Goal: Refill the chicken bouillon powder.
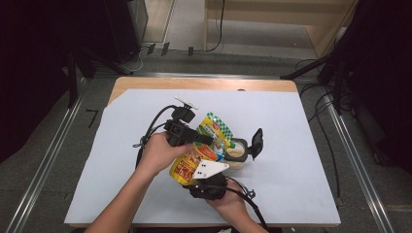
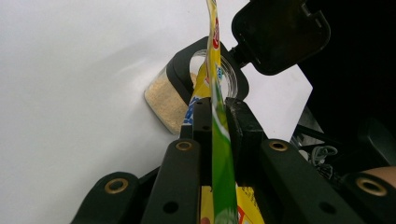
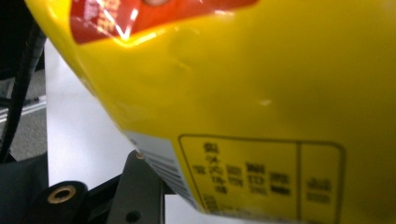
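The yellow-and-green refill pouch (image 1: 200,153) is tipped over the open seasoning jar (image 1: 236,151), its top edge pinched flat between the closed jaws of the left gripper (image 2: 215,116), with the jar's mouth just beyond those jaws and its black flip lid (image 2: 280,32) standing open behind. The right gripper (image 1: 208,187) sits under the pouch's bulging bottom, but I cannot tell whether its jaws press on it. If the bottom is raised too fast, powder could surge past the narrow mouth onto the white table sheet (image 1: 291,126), or the pouch could nudge the light jar over.
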{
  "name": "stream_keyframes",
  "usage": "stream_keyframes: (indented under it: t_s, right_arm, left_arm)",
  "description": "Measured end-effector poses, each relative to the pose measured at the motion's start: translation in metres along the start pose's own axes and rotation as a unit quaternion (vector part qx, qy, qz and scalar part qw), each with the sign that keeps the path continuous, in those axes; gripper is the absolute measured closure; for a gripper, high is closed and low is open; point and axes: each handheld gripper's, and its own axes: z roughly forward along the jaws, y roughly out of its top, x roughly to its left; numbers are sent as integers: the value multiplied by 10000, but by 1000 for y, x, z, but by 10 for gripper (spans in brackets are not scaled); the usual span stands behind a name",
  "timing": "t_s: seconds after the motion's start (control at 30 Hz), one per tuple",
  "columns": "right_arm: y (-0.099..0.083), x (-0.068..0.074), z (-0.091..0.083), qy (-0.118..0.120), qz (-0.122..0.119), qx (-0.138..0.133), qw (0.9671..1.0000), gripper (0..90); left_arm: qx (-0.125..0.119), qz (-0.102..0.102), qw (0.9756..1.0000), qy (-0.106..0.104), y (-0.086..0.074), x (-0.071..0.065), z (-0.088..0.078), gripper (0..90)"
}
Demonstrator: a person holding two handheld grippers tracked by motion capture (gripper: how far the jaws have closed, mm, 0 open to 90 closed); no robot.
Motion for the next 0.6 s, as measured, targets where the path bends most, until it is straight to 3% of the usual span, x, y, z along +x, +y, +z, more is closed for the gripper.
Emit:
stream_keyframes:
  t_s: [0.23,0.5,0.6]
  right_arm:
    - [-5,2,3,-66,-61,143,9999,611]
    - [-8,6,6,-87,-203,295,9993,596]
    - [-9,7,6,-92,-175,295,9994,589]
  left_arm:
    - [-125,25,9998,-122,-1,4,3,828]
    - [-105,19,9997,-239,-4,7,3,860]
    - [-153,104,9996,-194,-4,5,2,874]
